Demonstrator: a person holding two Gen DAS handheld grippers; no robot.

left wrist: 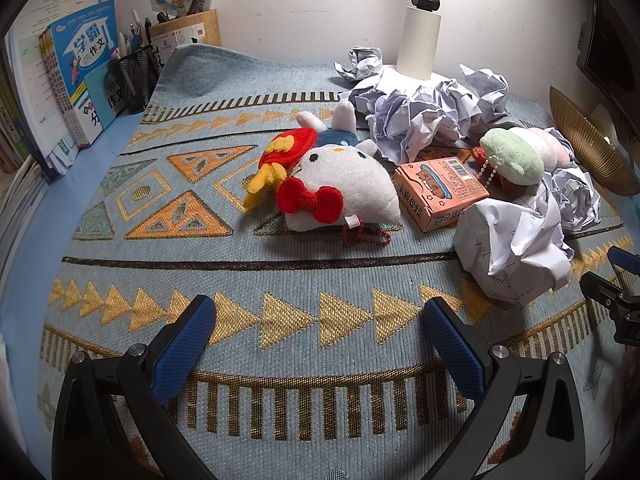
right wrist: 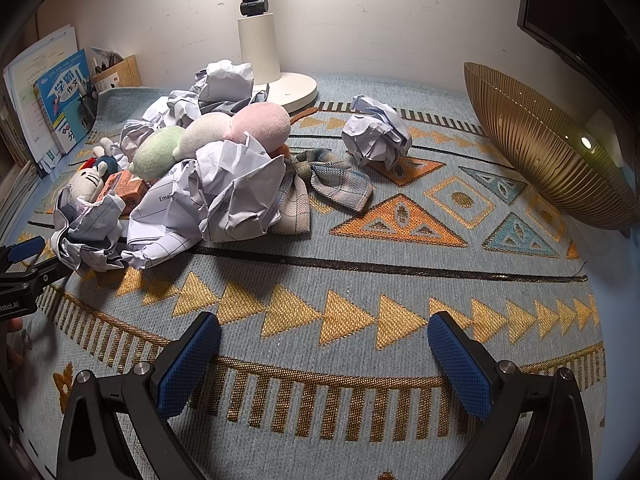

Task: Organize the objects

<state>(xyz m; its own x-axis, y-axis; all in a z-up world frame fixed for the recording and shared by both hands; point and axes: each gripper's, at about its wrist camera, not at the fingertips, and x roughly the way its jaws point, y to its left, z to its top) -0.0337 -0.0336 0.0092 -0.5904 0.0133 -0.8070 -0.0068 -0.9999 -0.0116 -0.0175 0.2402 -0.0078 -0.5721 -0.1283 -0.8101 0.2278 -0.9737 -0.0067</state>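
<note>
A white plush cat (left wrist: 344, 184) with a red bow lies mid-mat, a pink box (left wrist: 438, 194) to its right. Beside them sit a green, white and pink plush dumpling string (right wrist: 216, 136), a plaid cloth bow (right wrist: 320, 188) and several crumpled paper balls (right wrist: 224, 196), one (right wrist: 378, 136) apart to the right. My left gripper (left wrist: 320, 320) hovers open over the mat in front of the cat, nothing between its fingers. My right gripper (right wrist: 324, 340) is open too, over bare mat in front of the paper pile. Each gripper's tip shows at the edge of the other's view.
A gold ribbed bowl (right wrist: 540, 152) stands at the right edge of the patterned mat (right wrist: 360, 264). A white lamp base (right wrist: 296, 88) stands at the back by the wall. Books (left wrist: 76, 80) and a mesh pen holder (left wrist: 134, 76) line the left side. A dark monitor (right wrist: 580, 12) hangs upper right.
</note>
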